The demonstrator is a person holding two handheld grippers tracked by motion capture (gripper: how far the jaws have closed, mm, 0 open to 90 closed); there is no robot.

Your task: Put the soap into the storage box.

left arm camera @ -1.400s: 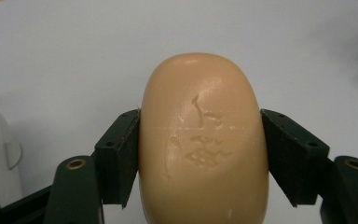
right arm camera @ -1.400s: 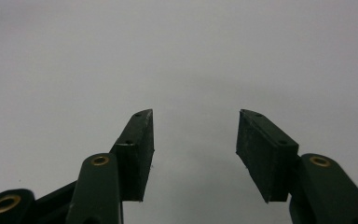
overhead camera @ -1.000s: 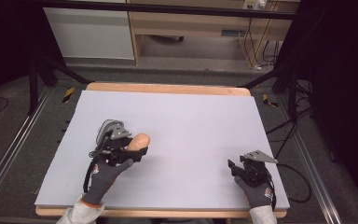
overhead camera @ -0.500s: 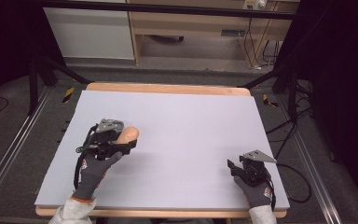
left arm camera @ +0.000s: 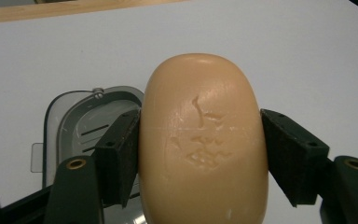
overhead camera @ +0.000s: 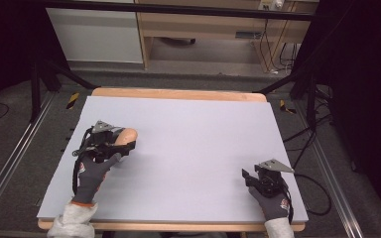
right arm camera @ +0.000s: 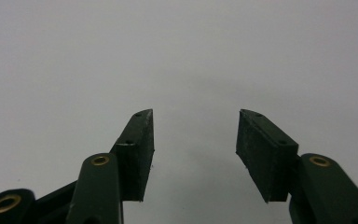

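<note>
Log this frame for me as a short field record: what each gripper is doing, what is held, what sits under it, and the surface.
left gripper: shut on the soap bar
held item: tan oval soap bar, pads pressing on both sides
below soap: clear grey soap dish lying on the mat
right gripper: jaws open, nothing between them
surface: pale mat on a wooden table

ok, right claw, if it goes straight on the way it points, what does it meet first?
Nothing, as far as the pictures show: the open right claw faces only bare white table cover. The left claw's soap sits far across.
</note>
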